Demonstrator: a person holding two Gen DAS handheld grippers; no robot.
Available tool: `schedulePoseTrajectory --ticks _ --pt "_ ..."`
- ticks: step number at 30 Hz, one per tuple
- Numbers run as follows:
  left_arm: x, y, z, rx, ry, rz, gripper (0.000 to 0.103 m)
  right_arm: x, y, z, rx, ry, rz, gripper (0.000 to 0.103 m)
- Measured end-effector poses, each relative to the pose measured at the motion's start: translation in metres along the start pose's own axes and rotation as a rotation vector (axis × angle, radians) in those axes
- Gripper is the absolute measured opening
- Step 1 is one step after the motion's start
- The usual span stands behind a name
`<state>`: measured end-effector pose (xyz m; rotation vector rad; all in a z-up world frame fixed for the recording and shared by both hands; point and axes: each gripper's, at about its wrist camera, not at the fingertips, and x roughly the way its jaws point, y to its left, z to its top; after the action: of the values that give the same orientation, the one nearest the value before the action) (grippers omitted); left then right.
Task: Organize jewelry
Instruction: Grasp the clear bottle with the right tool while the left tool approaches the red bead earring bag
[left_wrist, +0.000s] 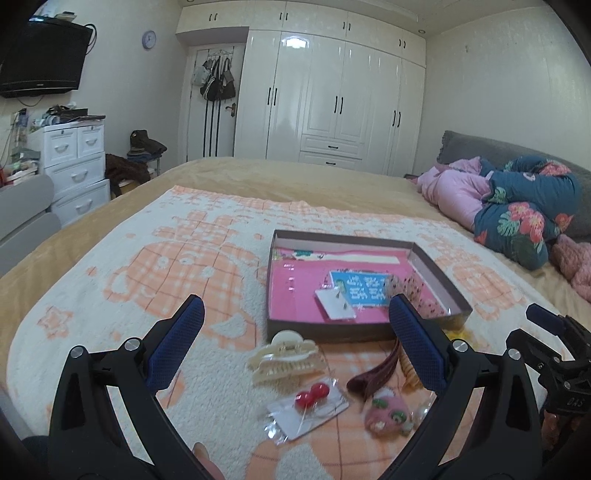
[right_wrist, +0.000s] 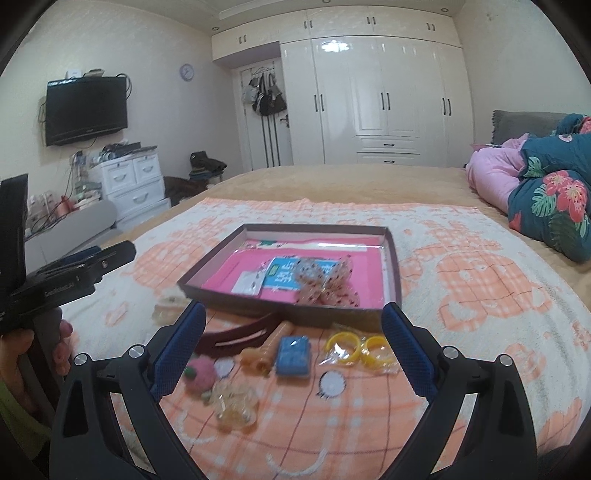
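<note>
Am seeing both grippers, left gripper (left_wrist: 295, 328) and right gripper (right_wrist: 293, 332), hanging released, grasping nothing. Maroon hair clip (right_wrist: 236, 334) lying flat beside shallow box (right_wrist: 393, 258), long axis running left-right.

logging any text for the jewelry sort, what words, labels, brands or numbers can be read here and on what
"DAS": embossed on the black right gripper body, seen from the left wrist view.
"GenRobot.AI", blurred, a likely reading: white print on the black left gripper body, seen from the right wrist view.
White characters on the blue printed card in the brown shallow cardboard box: too blurred to read.
Round wall clock face: too small to read.
</note>
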<state>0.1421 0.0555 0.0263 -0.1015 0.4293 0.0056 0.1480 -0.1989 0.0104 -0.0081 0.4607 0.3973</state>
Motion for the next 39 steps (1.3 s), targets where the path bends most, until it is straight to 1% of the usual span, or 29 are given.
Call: schedulePoseTrajectory --ticks 6,13,19,27,31,36,38,39 --pt "-0.007 0.0 -0.009 0.013 0.018 0.013 0.092 -0.002 0.012 -0.009 -0.03 0.026 0.025 0.093" --pt "-0.008 0.002 -0.024 0.025 0.074 0.021 0.092 -0.003 0.026 -0.02 -0.071 0.051 0.047 0.093" --pt "-0.009 0.002 -0.03 0.032 0.104 0.027 0.092 -0.001 0.034 -0.03 -0.1 0.091 0.063 0.093" --pt "0.008 -0.001 -0.046 0.062 0.217 0.034 0.092 0.009 0.04 -0.042 -0.113 0.162 0.083 0.093" --pt "0.017 0.002 -0.051 0.053 0.249 0.026 0.092 0.019 0.039 -0.048 -0.115 0.206 0.08 0.081" --pt "0.028 0.004 -0.057 0.041 0.296 0.017 0.092 0.033 0.036 -0.055 -0.099 0.256 0.083 0.07" --pt "0.033 0.003 -0.059 0.049 0.308 0.018 0.092 0.038 0.035 -0.056 -0.1 0.269 0.084 0.062" --pt "0.034 0.002 -0.06 0.054 0.31 0.019 0.092 0.04 0.035 -0.057 -0.1 0.275 0.086 0.056"
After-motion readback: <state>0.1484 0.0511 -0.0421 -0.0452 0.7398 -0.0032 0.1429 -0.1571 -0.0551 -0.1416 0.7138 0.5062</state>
